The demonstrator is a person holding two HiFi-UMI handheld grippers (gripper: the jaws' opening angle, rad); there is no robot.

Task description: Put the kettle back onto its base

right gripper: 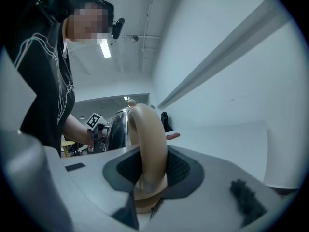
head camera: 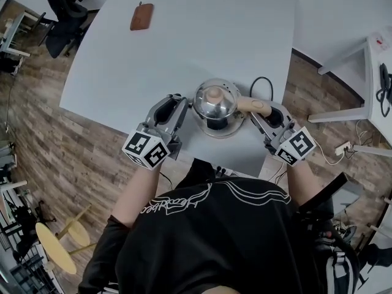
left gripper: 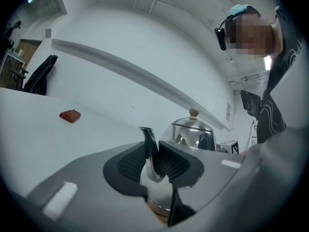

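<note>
A shiny steel kettle point(head camera: 215, 103) with a wooden lid knob point(head camera: 213, 95) is near the front edge of the white table point(head camera: 122, 72). It is over a round base whose rim point(head camera: 229, 128) shows beneath it; I cannot tell whether it rests on it. My left gripper point(head camera: 185, 108) is shut on the kettle's spout point(left gripper: 148, 144), which stands between the pads in the left gripper view. My right gripper point(head camera: 260, 116) is shut on the beige handle point(right gripper: 149, 139), which fills the gap between its pads. The kettle's body point(left gripper: 193, 134) rises behind the spout.
A black cable point(head camera: 262, 83) loops on the table behind the handle. A brown pouch point(head camera: 141, 16) lies at the far side. The table's front edge point(head camera: 245, 159) is just below the kettle. Another white table point(head camera: 373, 60) stands at the right, dark chairs point(head camera: 61, 17) at the far left.
</note>
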